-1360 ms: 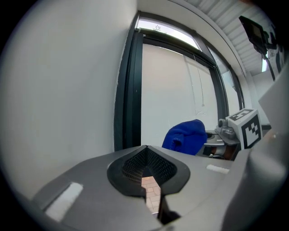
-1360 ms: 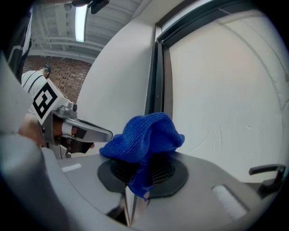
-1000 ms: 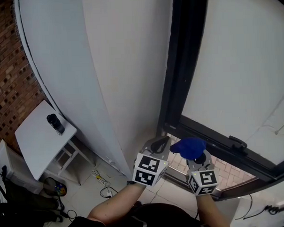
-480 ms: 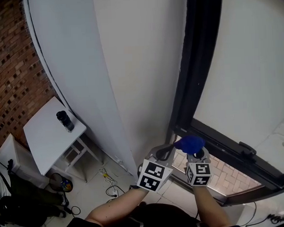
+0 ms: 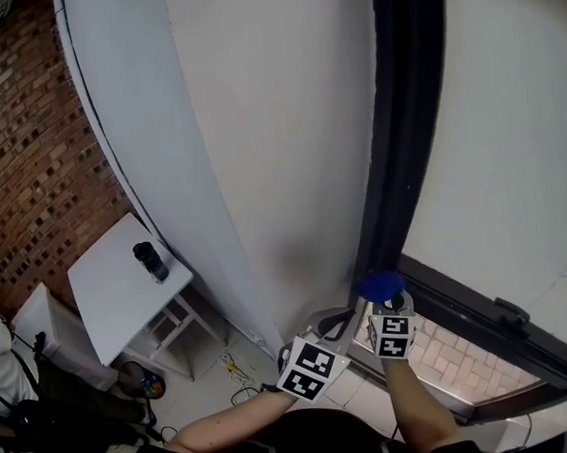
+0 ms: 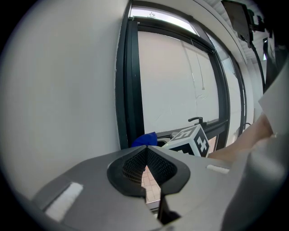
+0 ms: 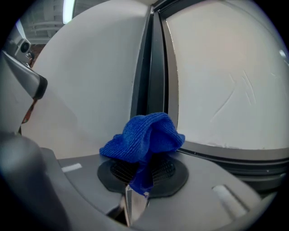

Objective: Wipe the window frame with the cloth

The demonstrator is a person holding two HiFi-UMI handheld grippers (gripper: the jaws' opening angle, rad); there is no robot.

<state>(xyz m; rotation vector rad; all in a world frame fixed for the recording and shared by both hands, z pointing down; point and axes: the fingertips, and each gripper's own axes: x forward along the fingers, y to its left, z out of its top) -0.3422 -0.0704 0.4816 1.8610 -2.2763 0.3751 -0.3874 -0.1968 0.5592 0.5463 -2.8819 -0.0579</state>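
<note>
Cloth (image 7: 143, 135) pinched in right tool (image 7: 141, 175) hides its jaw tips

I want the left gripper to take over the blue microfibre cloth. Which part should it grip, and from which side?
Probably the bunched crown of the blue microfibre cloth, which stands free above the right gripper that clamps its lower fold. Come from the left, where the left gripper sits beside it, and open its shut jaws first.
</note>
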